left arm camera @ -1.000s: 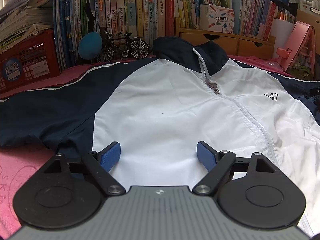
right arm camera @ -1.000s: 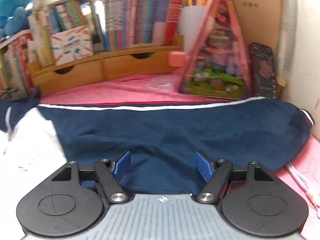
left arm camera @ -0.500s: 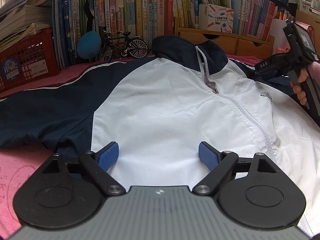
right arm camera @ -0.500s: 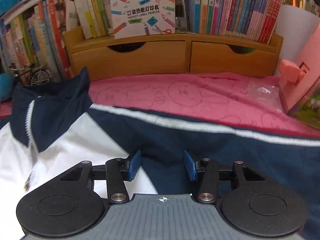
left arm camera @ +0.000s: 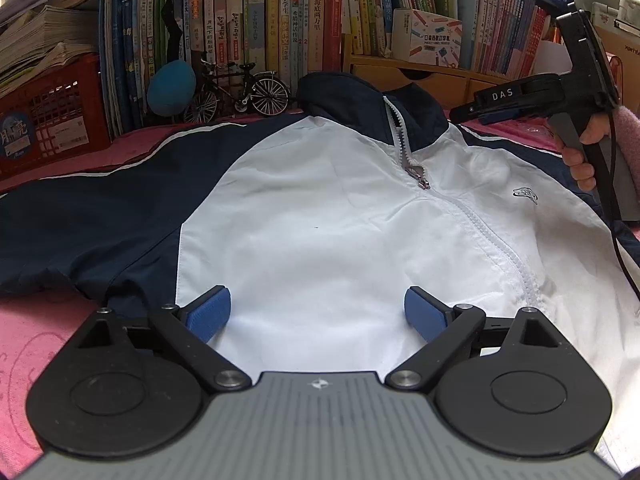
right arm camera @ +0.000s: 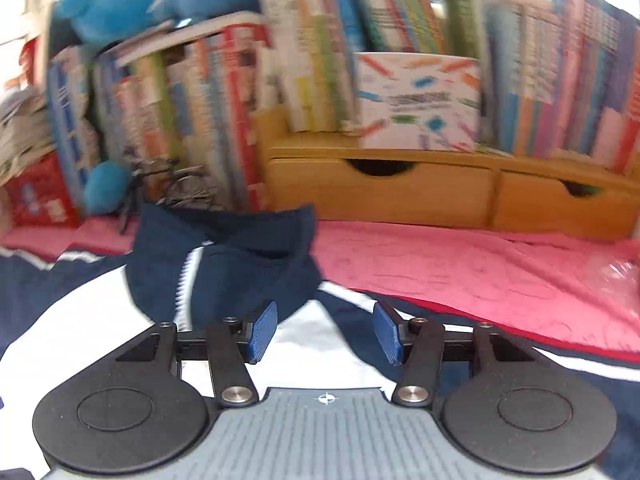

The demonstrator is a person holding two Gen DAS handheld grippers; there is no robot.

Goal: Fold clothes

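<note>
A white and navy zip jacket (left arm camera: 320, 208) lies spread flat on a pink cloth, collar (left arm camera: 352, 100) at the far side. My left gripper (left arm camera: 318, 312) is open and empty, low over the jacket's white front near its hem. My right gripper (right arm camera: 326, 334) is open and empty, just above the jacket's shoulder (right arm camera: 304, 336) to the right of the navy collar (right arm camera: 240, 264). In the left wrist view the right gripper (left arm camera: 464, 114) shows at the upper right, held in a hand and pointing at the collar.
The pink cloth (right arm camera: 460, 264) covers the surface. Behind stand rows of books (left arm camera: 280, 28), a wooden drawer unit (right arm camera: 400, 196), a red crate (left arm camera: 48, 120), a model bicycle (left arm camera: 240, 88) and a blue egg-shaped toy (left arm camera: 170, 88).
My right gripper has swung left from the navy sleeve to the collar and shoulder; its jaws narrowed, then widened. My left gripper has barely moved.
</note>
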